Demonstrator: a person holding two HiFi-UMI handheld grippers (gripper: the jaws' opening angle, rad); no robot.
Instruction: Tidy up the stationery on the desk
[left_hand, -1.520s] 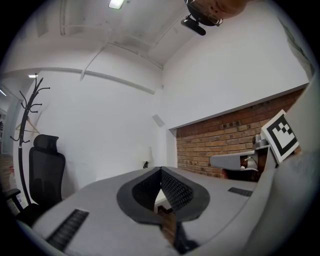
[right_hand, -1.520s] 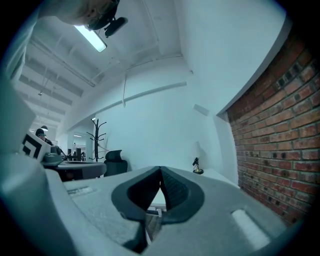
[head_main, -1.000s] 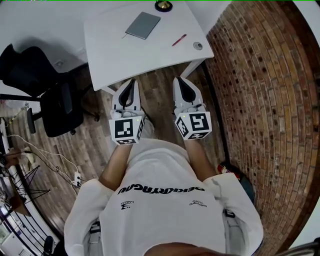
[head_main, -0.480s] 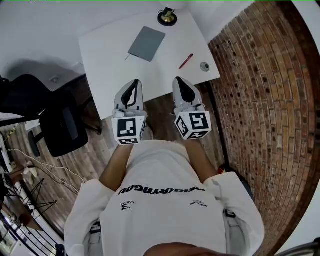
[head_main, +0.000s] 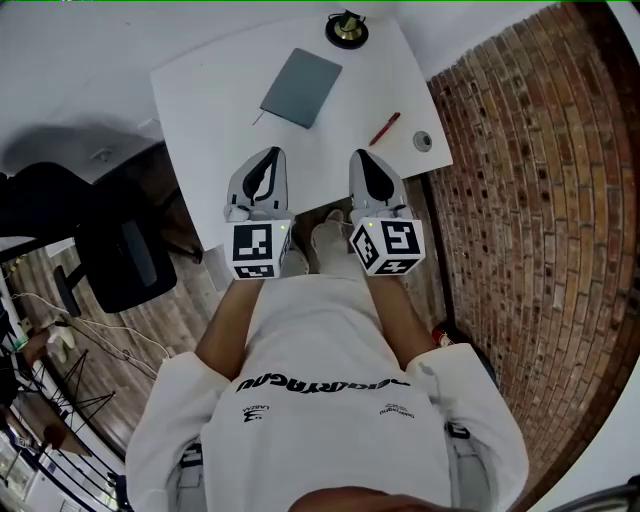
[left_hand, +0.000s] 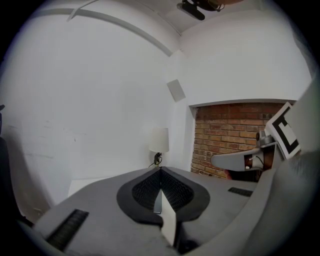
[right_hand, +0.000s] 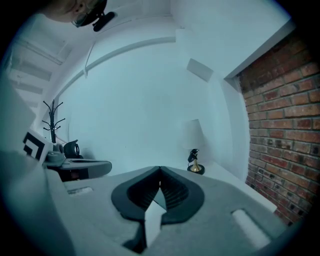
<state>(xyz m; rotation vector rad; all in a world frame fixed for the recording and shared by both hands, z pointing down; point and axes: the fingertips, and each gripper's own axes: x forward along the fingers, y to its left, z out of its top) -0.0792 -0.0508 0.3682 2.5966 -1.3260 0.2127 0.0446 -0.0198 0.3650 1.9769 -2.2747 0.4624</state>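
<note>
We hold both tools at the near edge of the white desk (head_main: 215, 120), and neither carries anything. The left gripper (head_main: 266, 165) has its jaws pressed together at the tips with nothing between them, and the right gripper (head_main: 367, 165) is closed and empty in the same way. The grey notebook (head_main: 301, 88) lies flat and skewed on the far half of the desk, and we take our bearings from it. The red pen (head_main: 385, 128) lies to the right of the notebook and somewhat nearer us, on a slant and clear of it. A small round thing (head_main: 423, 141), too small for us to name, sits further right of the notebook, just past the pen. The lamp (head_main: 346, 28) stands just beyond the notebook's far right corner. Our left gripper is on the near side of the notebook, roughly in line with its left corner, and our right one is nearer than the notebook and to its right, closest to the pen. We judge the tidying not yet begun, so the step in hand is the reach. The right gripper should open before it comes down, turn so its jaws cross the pen's barrel rather than run along it, and close near mid-length with the tips almost on the desktop, since the pen is thin and may roll. The notebook is too flat to pinch from above, so we would take it by an edge. We see no holder, so gathering things beside the notebook seems the sensible aim.
</note>
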